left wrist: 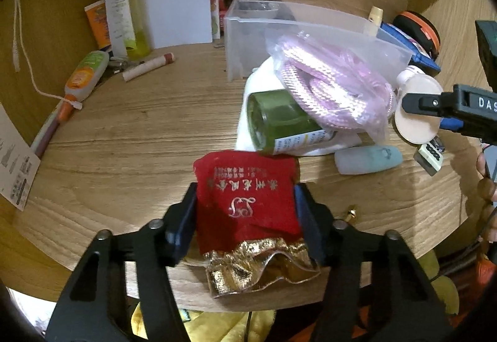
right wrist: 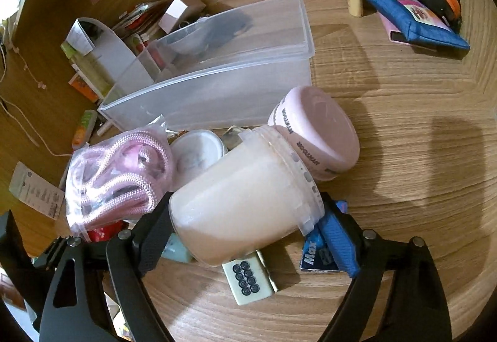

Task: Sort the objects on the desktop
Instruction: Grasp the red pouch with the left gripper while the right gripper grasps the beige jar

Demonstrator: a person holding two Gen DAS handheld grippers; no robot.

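- The left hand-held gripper [left wrist: 247,219] is narrowed on a red cloth pouch [left wrist: 245,205] with a gold-trimmed mouth; both pads sit against the pouch sides. The pouch lies at the near edge of the surface [left wrist: 130,137], its gold mouth overhanging that edge.
- The right hand-held gripper [right wrist: 248,224] stands wide around a milky plastic jar [right wrist: 245,202] lying on its side. The left pad touches the jar wall; the right pad sits beside the jar rim, and firm contact there cannot be confirmed.
- A clear bin [right wrist: 217,84], the probable sorting target, stands behind the jar toward the far edge of the surface, with a dark item already inside.
- Risk, pouch: the cloth is soft and may bunch or slip from the pads when lifted. Cause: a grip on the fabric alone, with nothing rigid visible inside.
- Risk, jar: the smooth round wall may roll or squirt out of the jaws. Cause: pads placed off the widest line of the wall.
- Risk, neighbours: a pink jar [right wrist: 316,130] touches the milky jar at its rim, and a bag of pink rope [right wrist: 118,174] lies just beside it. A mahjong tile [right wrist: 248,283] and a blue packet [right wrist: 320,255] lie under or against the jar. Lifting may drag or topple these.
- Risk, bottle: in the left view, a green bottle [left wrist: 282,121] rests tilted just beyond the pouch and may roll toward the near edge if disturbed.
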